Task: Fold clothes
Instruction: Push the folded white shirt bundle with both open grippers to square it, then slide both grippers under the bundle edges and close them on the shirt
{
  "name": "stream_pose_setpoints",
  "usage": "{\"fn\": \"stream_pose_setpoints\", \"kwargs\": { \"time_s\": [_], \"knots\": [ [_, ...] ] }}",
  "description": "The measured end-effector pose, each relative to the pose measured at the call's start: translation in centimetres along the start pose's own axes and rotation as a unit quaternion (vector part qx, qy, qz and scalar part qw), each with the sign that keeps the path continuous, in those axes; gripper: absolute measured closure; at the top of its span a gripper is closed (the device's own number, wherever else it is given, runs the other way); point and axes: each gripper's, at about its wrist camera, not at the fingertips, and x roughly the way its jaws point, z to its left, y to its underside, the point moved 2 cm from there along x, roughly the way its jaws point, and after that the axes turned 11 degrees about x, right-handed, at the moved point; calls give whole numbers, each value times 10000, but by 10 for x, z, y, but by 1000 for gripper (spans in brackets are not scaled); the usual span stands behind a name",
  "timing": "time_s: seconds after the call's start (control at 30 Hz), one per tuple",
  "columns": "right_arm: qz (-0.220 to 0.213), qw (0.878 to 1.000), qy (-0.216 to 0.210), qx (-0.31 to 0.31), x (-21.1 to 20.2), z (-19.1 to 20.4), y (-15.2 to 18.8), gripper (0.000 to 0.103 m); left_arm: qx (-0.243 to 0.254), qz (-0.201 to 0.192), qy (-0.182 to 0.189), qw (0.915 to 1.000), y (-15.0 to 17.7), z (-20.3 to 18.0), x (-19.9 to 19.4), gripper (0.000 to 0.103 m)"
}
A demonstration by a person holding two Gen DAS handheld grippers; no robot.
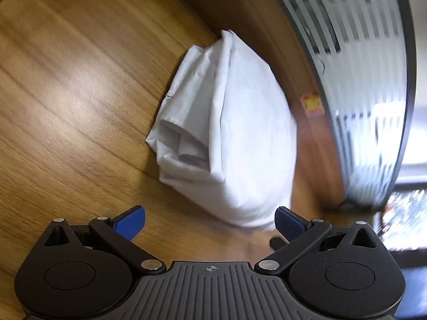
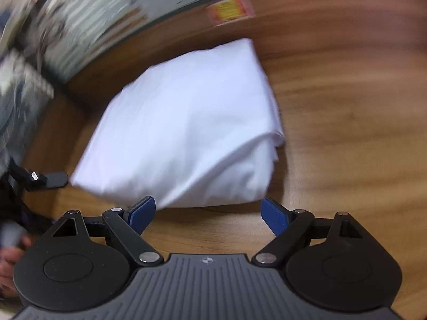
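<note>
On the wooden table [image 1: 66, 85], a white garment [image 1: 229, 133] lies folded.

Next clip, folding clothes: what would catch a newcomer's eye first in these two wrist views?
The folded white garment dominates, a thick bundle lying on the wooden table near its far edge. In front of it, the left gripper and the right gripper both stand open with blue pads, holding nothing. A red and yellow sticker marks the table's edge.
</note>
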Motion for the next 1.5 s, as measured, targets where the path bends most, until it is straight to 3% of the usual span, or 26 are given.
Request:
{"fn": "stream_pose_setpoints", "kwargs": {
  "time_s": [0.13,0.23,0.33,0.67,0.9,1.13,1.37,1.5],
  "knots": [
    [290,9941,211,-1021,19,33,11,13,-257,-134,166,9994,6,9,-7,0],
    [429,9903,254,-1301,30,50,25,13,-526,-333,246,9978,5,17,-14,0],
    [295,9864,541,-1526,35,65,36,13,-710,-449,241,9962,0,25,-20,0],
    [-424,9835,1543,-843,72,87,51,11,-1093,-300,284,9932,-28,43,-22,0],
    [-837,9800,1618,-803,82,84,49,5,-1648,-119,571,9846,-35,52,-10,0],
    [-1358,9755,1395,-1024,52,95,36,6,-1882,4,777,9791,-40,50,13,0],
    [-1379,9744,1311,-1196,42,98,27,7,-2095,-127,1380,9679,-49,47,40,0],
    [-1375,9746,1280,-1222,41,99,28,7,-2119,-25,1548,9649,-51,46,59,0]
  ]
}}
